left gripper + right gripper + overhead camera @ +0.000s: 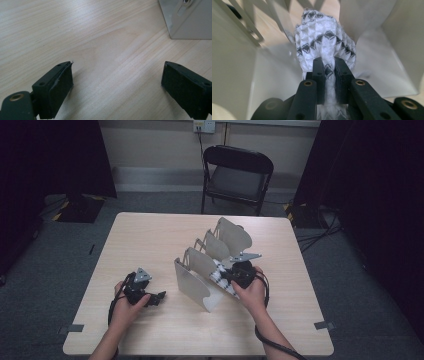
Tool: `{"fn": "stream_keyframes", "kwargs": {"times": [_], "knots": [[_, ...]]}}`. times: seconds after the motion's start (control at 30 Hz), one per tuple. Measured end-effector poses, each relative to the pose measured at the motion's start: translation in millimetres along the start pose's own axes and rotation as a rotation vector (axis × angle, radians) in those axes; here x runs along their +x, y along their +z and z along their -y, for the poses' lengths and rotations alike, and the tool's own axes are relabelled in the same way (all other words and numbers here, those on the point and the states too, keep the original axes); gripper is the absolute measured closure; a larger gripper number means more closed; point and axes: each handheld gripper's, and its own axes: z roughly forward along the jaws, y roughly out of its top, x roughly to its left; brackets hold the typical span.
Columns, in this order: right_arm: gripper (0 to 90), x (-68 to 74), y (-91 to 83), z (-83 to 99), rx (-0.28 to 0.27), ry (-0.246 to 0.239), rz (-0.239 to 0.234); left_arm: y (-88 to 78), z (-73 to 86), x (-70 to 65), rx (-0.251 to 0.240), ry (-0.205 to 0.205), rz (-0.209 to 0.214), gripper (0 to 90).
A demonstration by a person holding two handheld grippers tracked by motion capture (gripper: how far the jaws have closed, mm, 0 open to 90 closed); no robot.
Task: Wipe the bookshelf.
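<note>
Pinching a black-and-white patterned cloth (325, 47) between the pressed-together jaws of the right gripper (329, 66), inside a slot of the metal rack (192, 282) standing on the counter (150, 235). Keeping the grip firm and central; drawing the cloth straight along the slot, clear of the dividers (234, 57) to either side, avoiding a snag. Resting the left gripper (117, 85) just beside the rack, jaws spread wide, holding nothing. Rack slots: one holding the cloth; the remainder apparently empty, though partly hidden.
</note>
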Motion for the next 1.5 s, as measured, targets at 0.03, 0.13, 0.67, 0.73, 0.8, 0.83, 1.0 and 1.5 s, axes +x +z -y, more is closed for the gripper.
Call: {"fn": "stream_keyframes", "kwargs": {"times": [0.03,0.13,0.67,0.73,0.8,0.83,1.0,1.5], "knots": [[81.0,1.4,-12.5,-11.6,-0.034,-0.008,-0.014,0.1,0.0,-0.1,-0.001,-0.001,0.0,10.0],[81.0,3.9,-23.7,-24.4,-0.063,-0.033,-0.016,0.1,0.0,-0.1,-0.001,-0.001,0.0,10.0],[81.0,6.6,-7.5,-34.0,-0.049,-0.06,-0.098,0.0,0.0,0.0,-0.001,-0.001,0.0,10.0],[81.0,5.4,-4.6,-29.1,-0.041,-0.051,-0.105,0.0,0.0,0.0,-0.001,-0.001,0.0,10.0],[81.0,4.0,1.3,-19.0,-0.024,-0.048,-0.105,0.1,0.0,0.0,-0.001,-0.001,0.0,10.0],[80.9,3.1,6.9,-8.7,-0.01,-0.038,-0.103,0.1,0.0,0.0,-0.001,-0.001,0.0,10.0],[80.7,2.2,15.6,11.0,0.022,-0.024,-0.095,0.0,0.0,-0.1,0.0,-0.002,-0.001,10.0],[80.1,-23.4,-11.2,47.2,0.058,0.013,0.053,0.1,0.0,0.0,-0.001,-0.001,0.0,10.0]]}}
